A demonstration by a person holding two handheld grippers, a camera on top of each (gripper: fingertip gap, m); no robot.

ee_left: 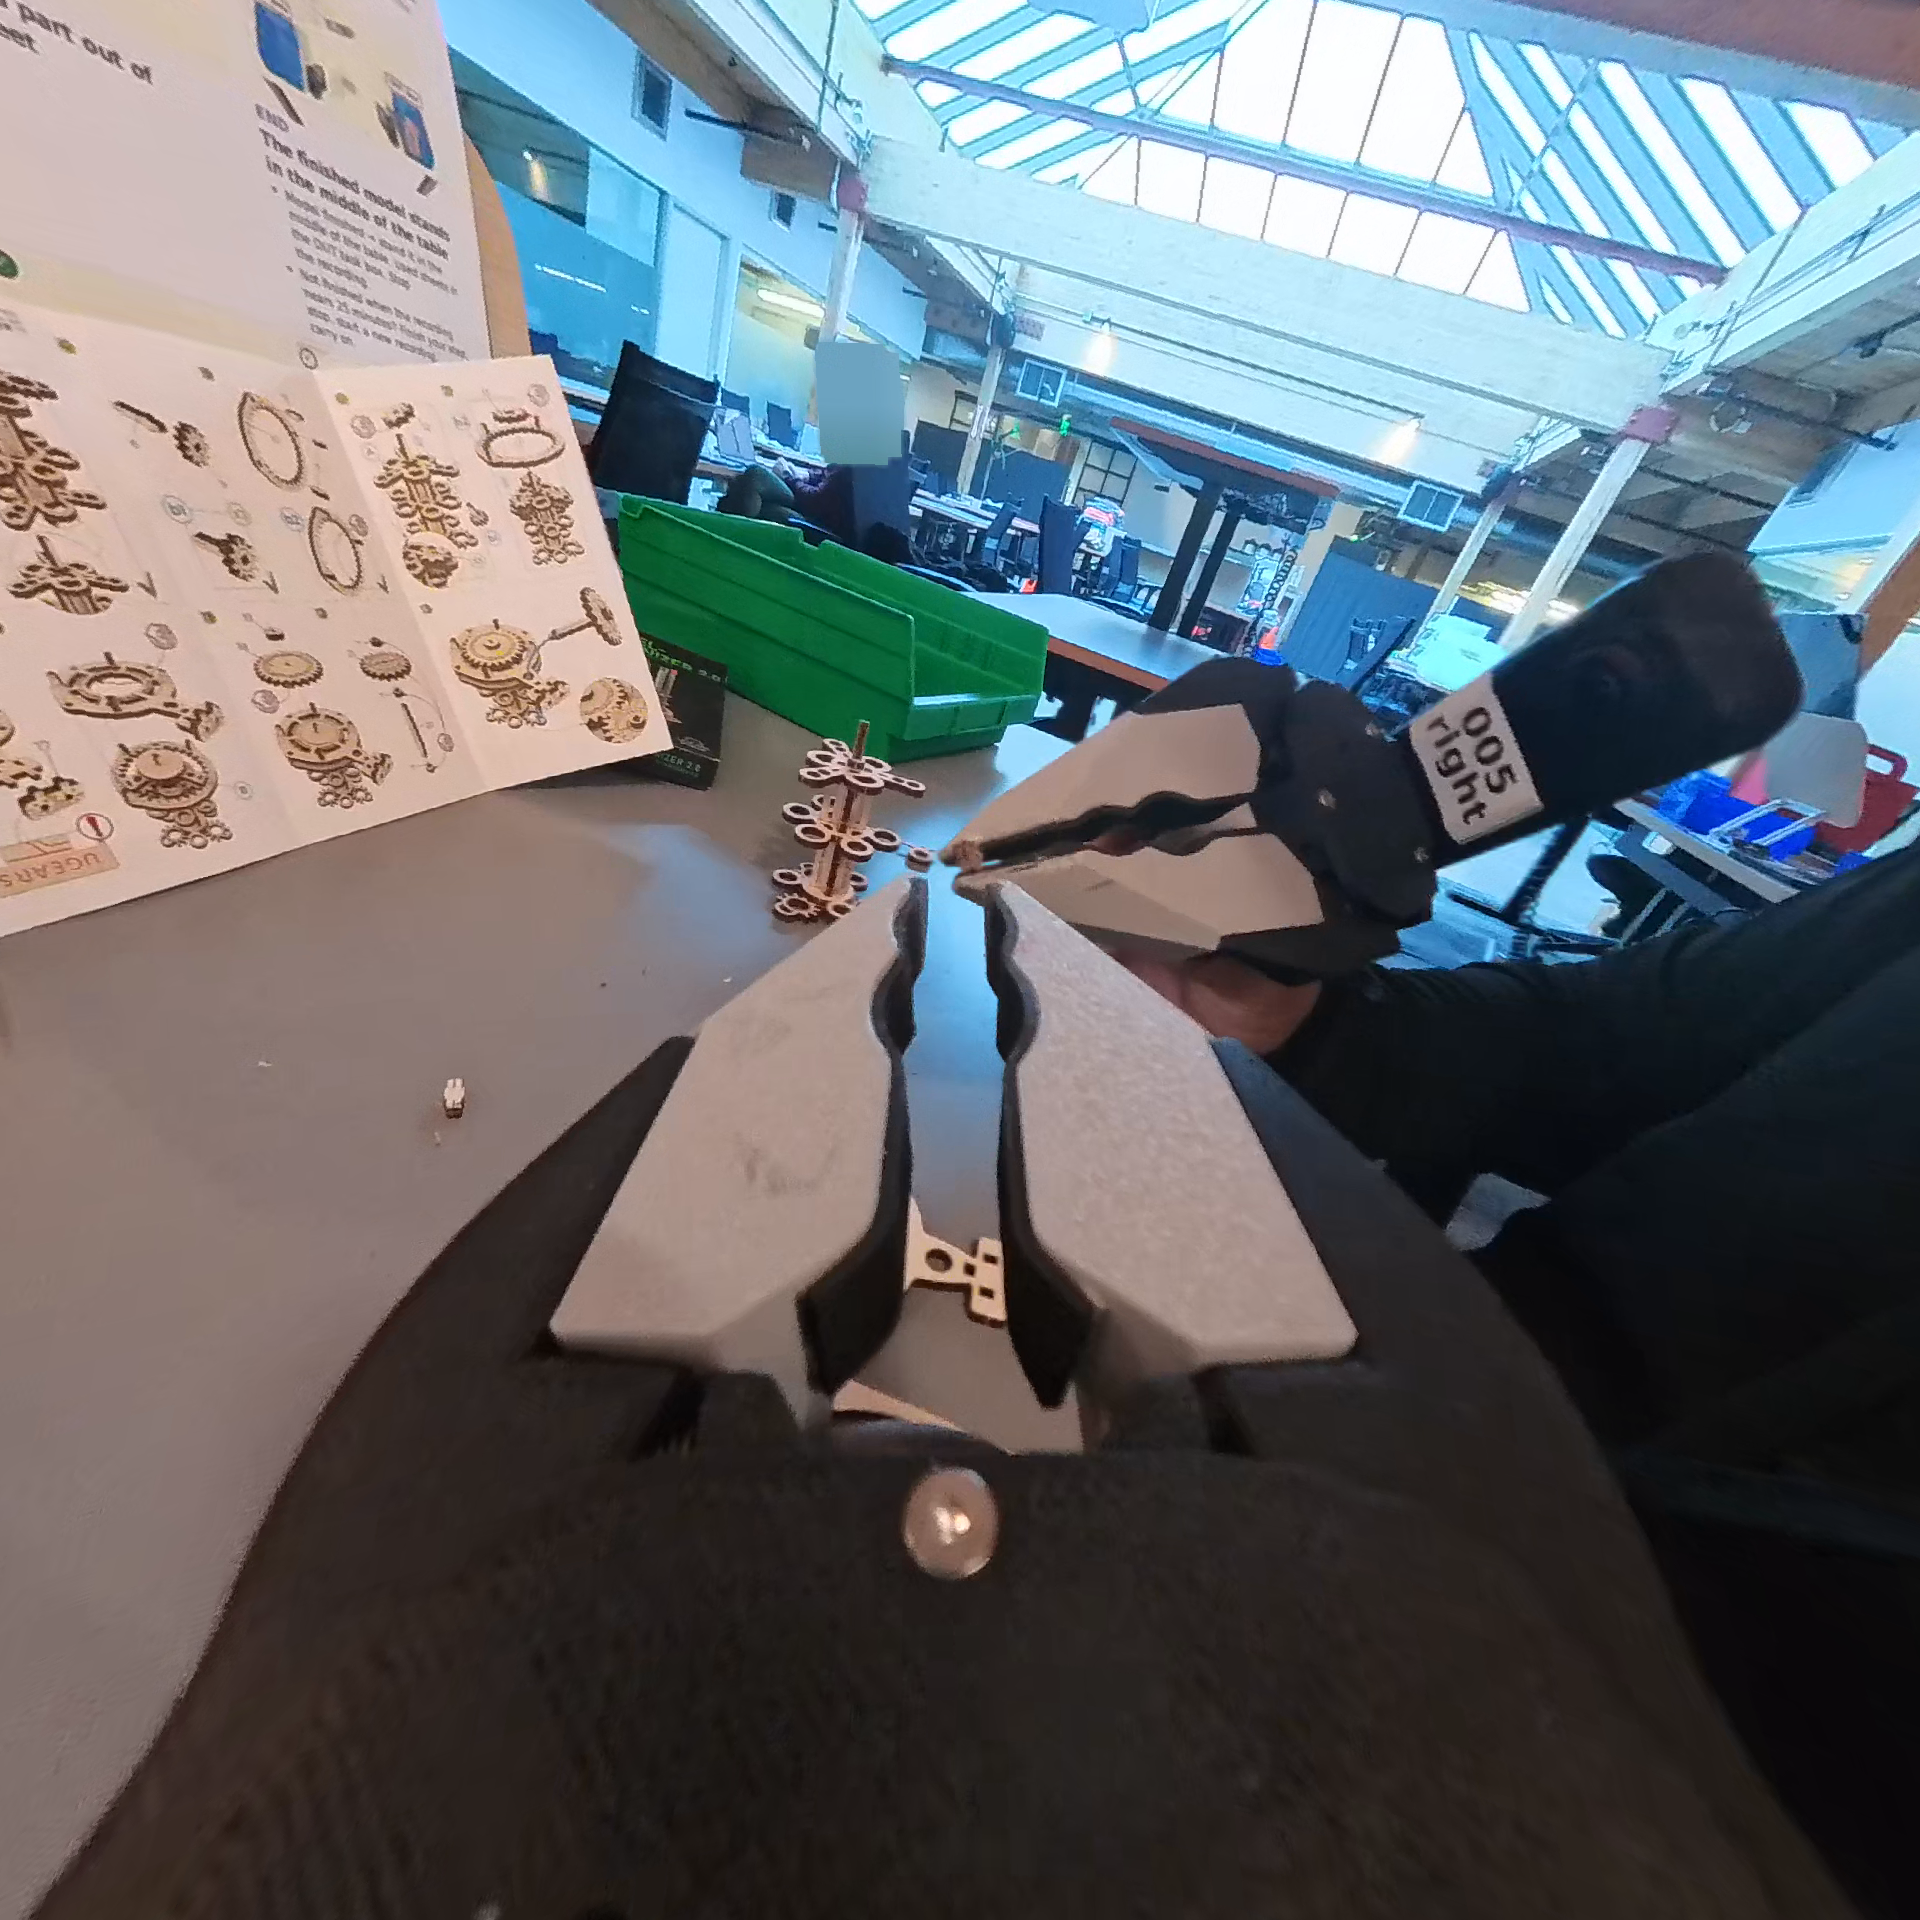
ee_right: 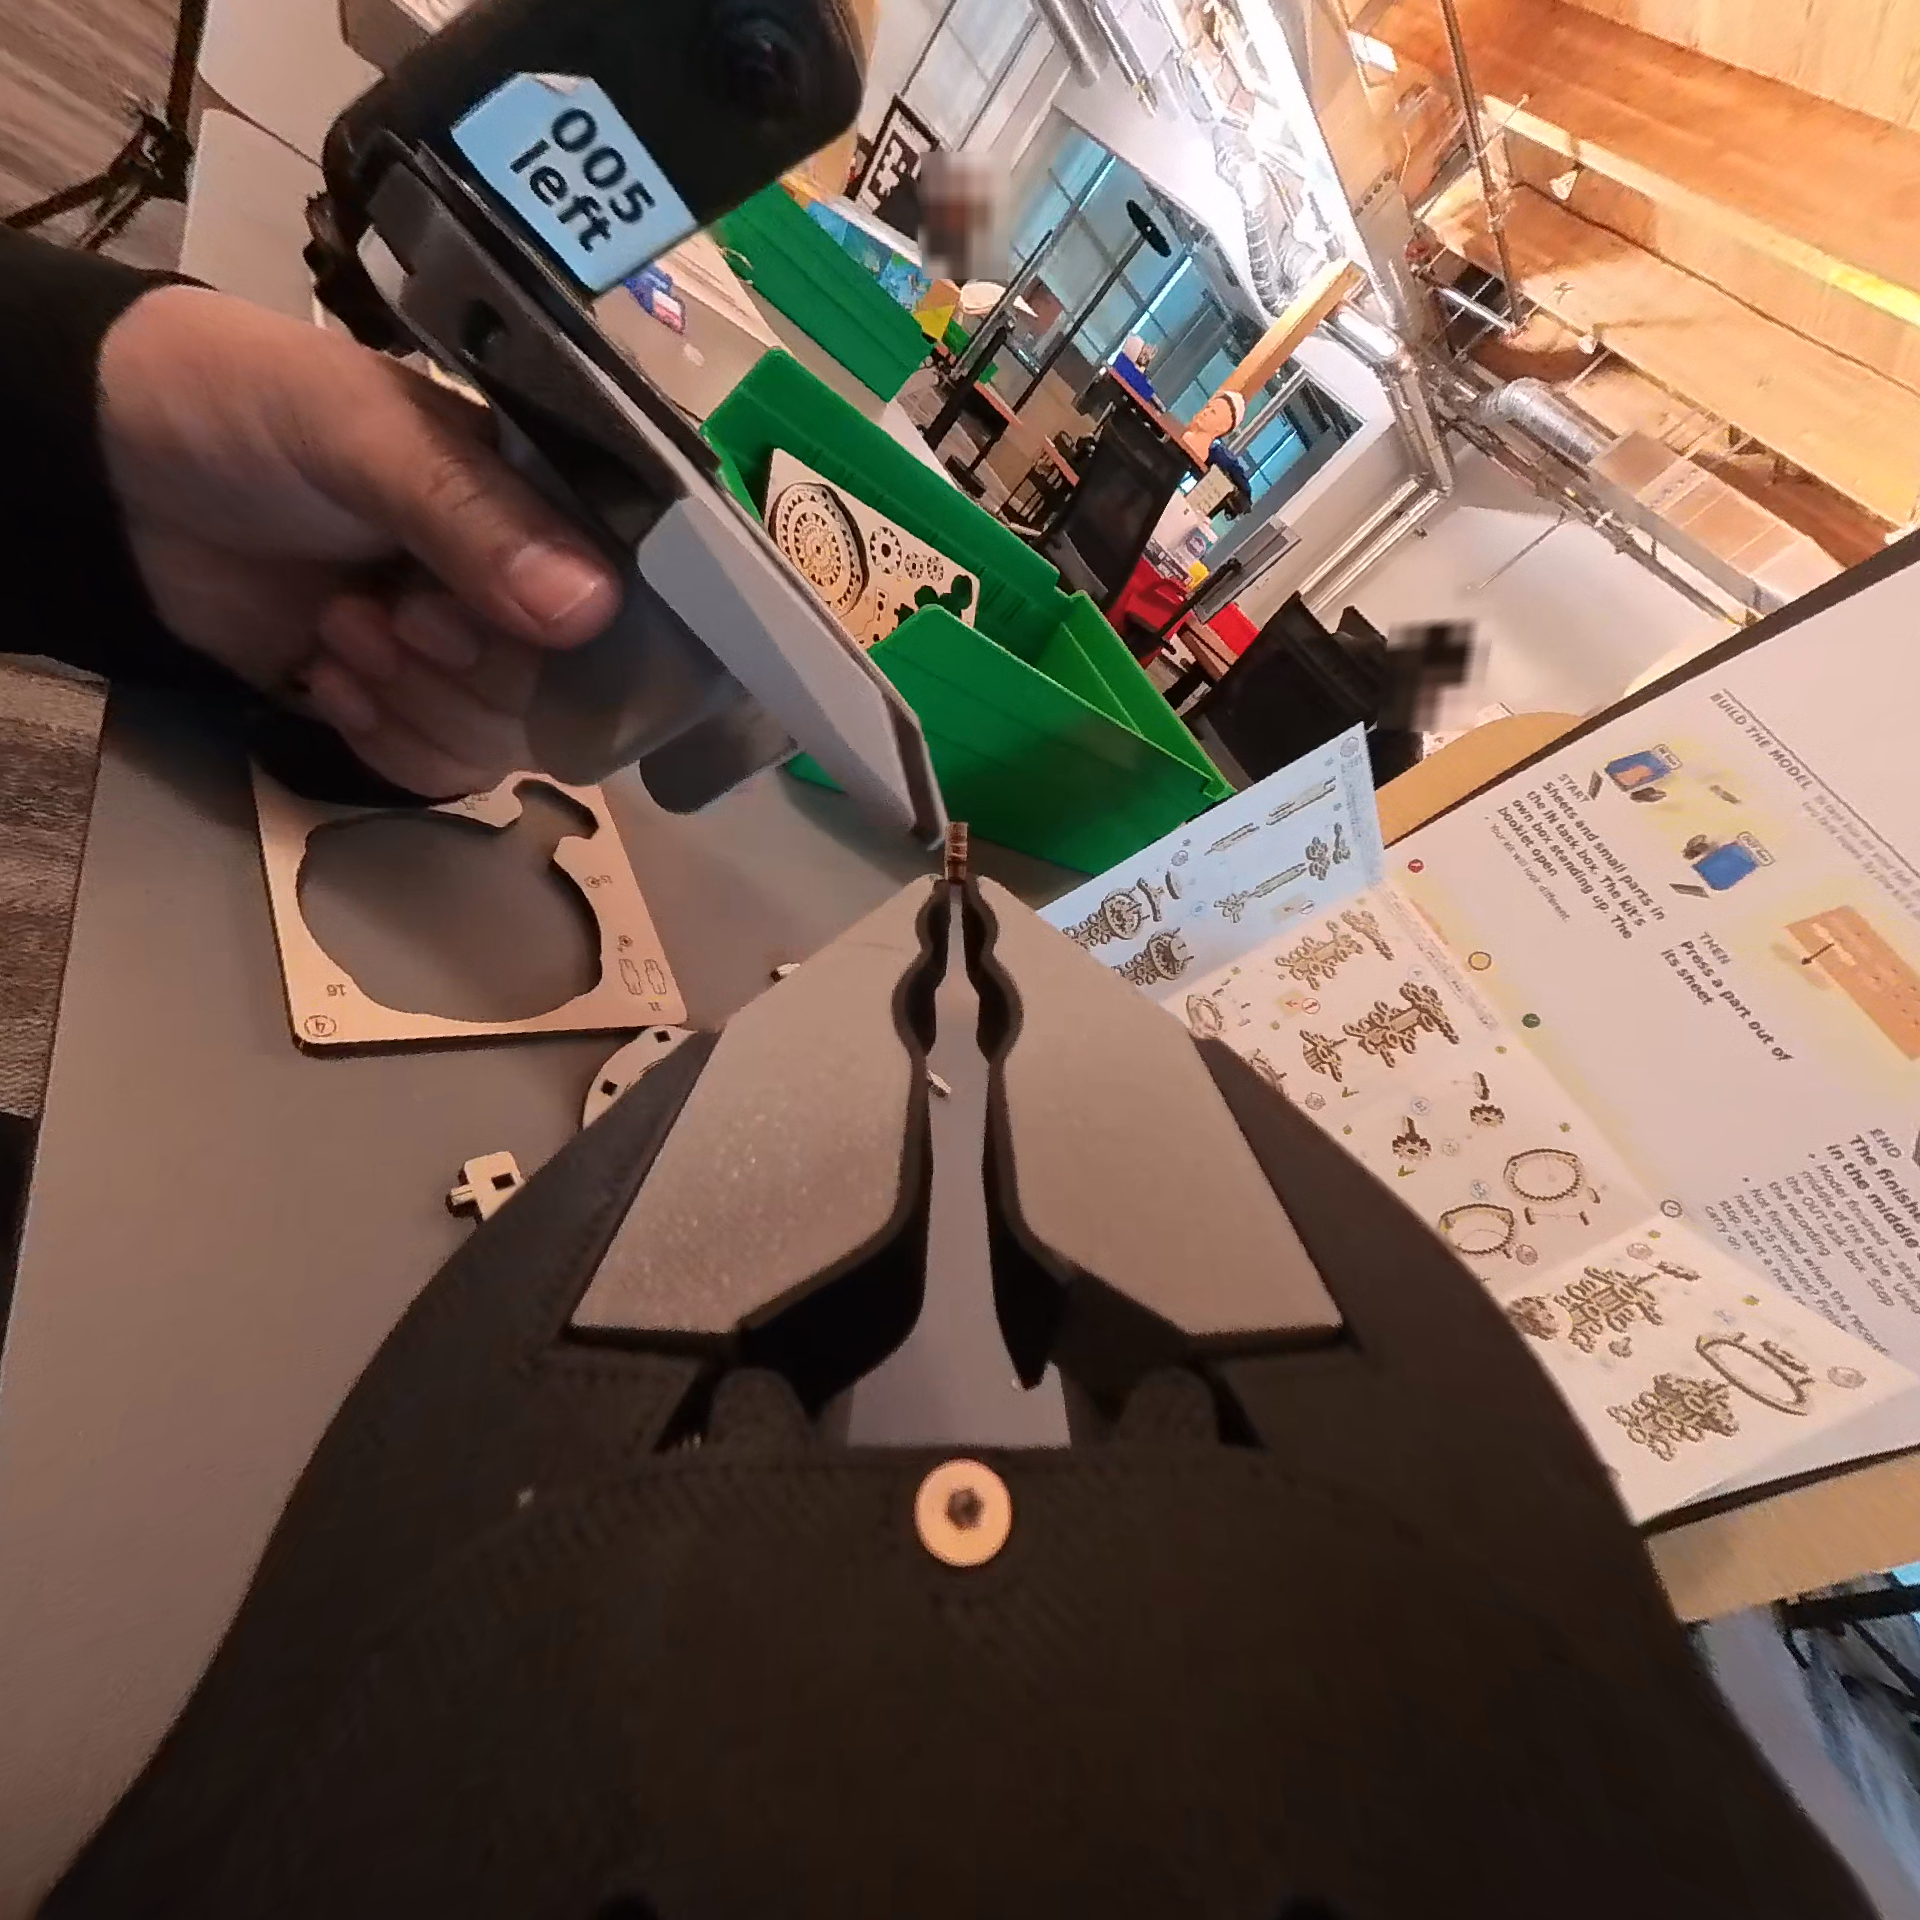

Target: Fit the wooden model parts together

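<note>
My right gripper (ee_right: pixel 957 885) is shut on a tiny wooden peg (ee_right: pixel 958 850) that sticks out past its tips. In the left wrist view it (ee_left: pixel 956 865) comes in from the right with the peg (ee_left: pixel 964 852) close to an outer ring of the upright wooden model (ee_left: pixel 836 831), a stack of ringed layers on a spindle. My left gripper (ee_left: pixel 953 888) is slightly open and empty, with its tips just under the right gripper's tips. It shows side-on in the right wrist view (ee_right: pixel 928 823), its tip just above the peg.
An instruction booklet (ee_left: pixel 312 603) stands at the left and green bins (ee_left: pixel 831 634) behind the model. One bin holds a part sheet (ee_right: pixel 862 561). An emptied wooden sheet (ee_right: pixel 457 914), a flat part (ee_left: pixel 961 1273) and a small loose piece (ee_left: pixel 452 1096) lie on the grey table (ee_left: pixel 312 1143).
</note>
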